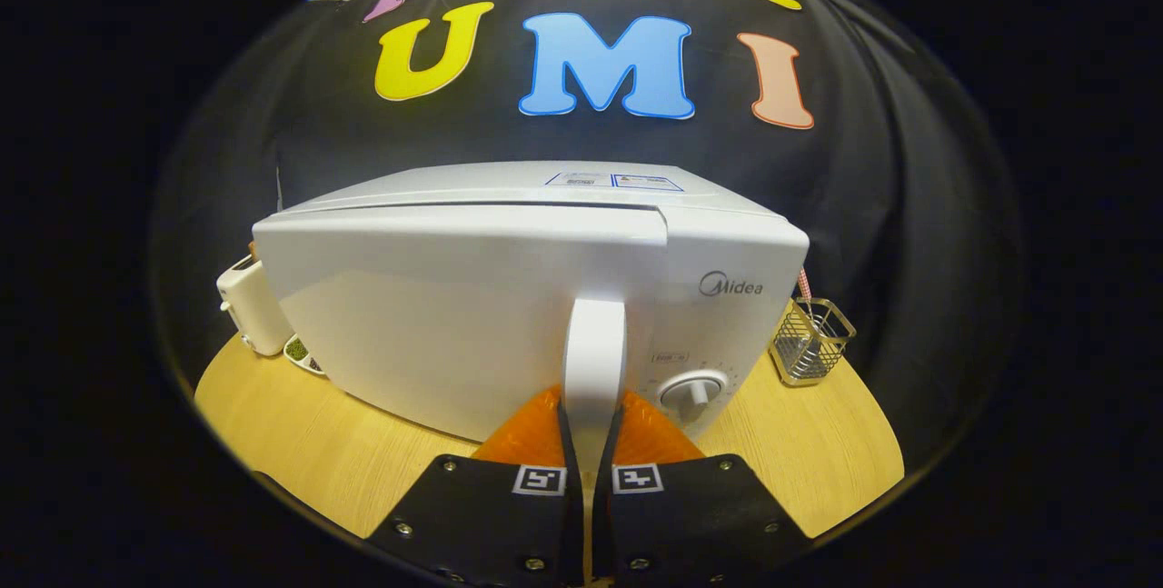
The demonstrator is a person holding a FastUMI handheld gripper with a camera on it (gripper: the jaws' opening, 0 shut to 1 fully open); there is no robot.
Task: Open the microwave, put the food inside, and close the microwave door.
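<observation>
A white microwave (727, 252) stands on the wooden table (309, 452) right in front of me. Its door (436, 306) is swung a little way out from the body, leaving a gap along the top edge. The door's white vertical handle (594, 352) runs down between my fingers, and my gripper (592, 429) is shut on it, both fingers pressing its sides. A round knob (694, 391) sits on the control panel just right of the handle. The inside of the oven is hidden by the door.
A white toaster (250, 306) stands left of the microwave, with a small dish of green food (303, 353) beside it. A wire basket (811, 340) sits on the table to the right. Bare tabletop lies on both sides of my fingers.
</observation>
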